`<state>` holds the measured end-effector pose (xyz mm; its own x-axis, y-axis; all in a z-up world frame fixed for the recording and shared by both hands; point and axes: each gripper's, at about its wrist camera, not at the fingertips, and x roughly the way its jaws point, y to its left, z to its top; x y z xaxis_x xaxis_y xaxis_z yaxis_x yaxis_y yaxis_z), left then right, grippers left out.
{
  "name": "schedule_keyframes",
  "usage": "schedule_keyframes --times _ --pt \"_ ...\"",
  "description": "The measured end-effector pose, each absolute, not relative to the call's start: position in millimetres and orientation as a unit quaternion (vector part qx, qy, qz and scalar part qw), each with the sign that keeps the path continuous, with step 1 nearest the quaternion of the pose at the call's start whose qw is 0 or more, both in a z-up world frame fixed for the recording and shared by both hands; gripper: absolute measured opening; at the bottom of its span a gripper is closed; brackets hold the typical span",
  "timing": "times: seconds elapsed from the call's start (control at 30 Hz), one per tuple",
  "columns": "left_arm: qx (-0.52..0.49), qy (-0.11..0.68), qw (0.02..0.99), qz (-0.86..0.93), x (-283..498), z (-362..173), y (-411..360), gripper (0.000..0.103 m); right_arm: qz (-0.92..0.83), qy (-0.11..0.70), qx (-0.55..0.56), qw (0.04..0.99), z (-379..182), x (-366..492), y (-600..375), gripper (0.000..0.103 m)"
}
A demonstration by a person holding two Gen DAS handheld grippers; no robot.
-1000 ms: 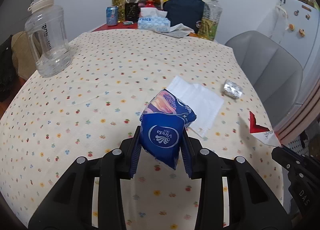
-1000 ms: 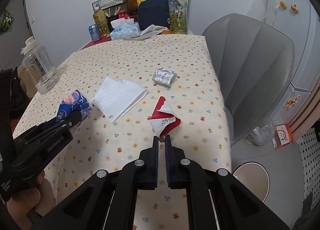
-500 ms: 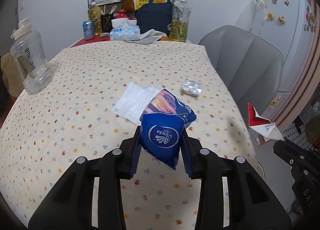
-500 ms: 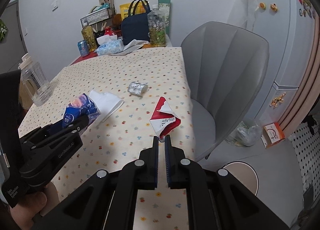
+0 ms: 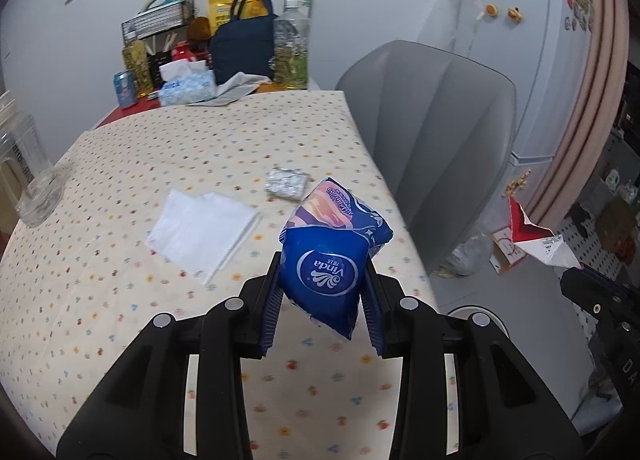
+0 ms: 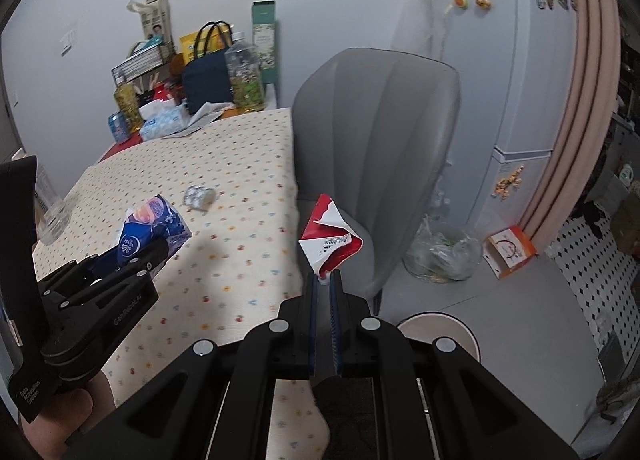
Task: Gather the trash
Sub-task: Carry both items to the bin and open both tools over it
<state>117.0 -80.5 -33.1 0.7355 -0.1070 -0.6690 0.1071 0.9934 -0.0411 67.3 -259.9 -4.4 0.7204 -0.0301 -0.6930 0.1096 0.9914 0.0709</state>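
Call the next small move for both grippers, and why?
Probably carry both over the round bin on the floor by the grey chair, then release. The left gripper is shut on the blue tissue packet, the right gripper on the red-and-white wrapper; both are already lifted off the table.

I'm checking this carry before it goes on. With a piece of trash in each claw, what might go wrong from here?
The right claw pinches the red and white wrapper only by its bottom tip, so it may slip out. The left claw squeezes the soft blue tissue pack, which sags below the fingers. The white napkin and foil blister pack could be forgotten.
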Motion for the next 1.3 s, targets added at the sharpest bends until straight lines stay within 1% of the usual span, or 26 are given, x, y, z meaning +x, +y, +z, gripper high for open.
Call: schedule_keyframes --times 0.57,0.77,0.93,1.03,1.07,1.1,1.13,1.17,1.3 --pt "0.076 0.387 0.908 -0.142 133 -58 -209 0.036 -0.117 0.391 0.116 0.905 -39 59 -364 0.007" --pt "0.100 0.398 0.897 -0.163 141 -70 -251 0.036 -0.140 0.405 0.139 0.893 -60 58 -406 0.007" --pt "0.115 0.410 0.889 -0.166 148 -81 -272 0.036 -0.148 0.419 0.159 0.881 -82 63 -432 0.007" --pt "0.121 0.415 0.887 -0.165 149 -86 -280 0.036 -0.150 0.428 0.177 0.873 -97 69 -446 0.010" --pt "0.122 0.416 0.886 -0.164 150 -87 -282 0.036 -0.159 0.434 0.180 0.869 -104 71 -450 0.015" --pt "0.125 0.416 0.886 -0.164 150 -87 -284 0.036 -0.163 0.437 0.182 0.866 -108 71 -453 0.040" --pt "0.127 0.416 0.885 -0.164 151 -88 -287 0.036 -0.169 0.435 0.185 0.865 -112 69 -457 0.052" --pt "0.129 0.417 0.884 -0.165 151 -89 -290 0.036 -0.175 0.431 0.184 0.866 -112 67 -458 0.059" --pt "0.136 0.421 0.880 -0.171 150 -93 -299 0.036 -0.188 0.432 0.191 0.861 -116 57 -472 0.058"
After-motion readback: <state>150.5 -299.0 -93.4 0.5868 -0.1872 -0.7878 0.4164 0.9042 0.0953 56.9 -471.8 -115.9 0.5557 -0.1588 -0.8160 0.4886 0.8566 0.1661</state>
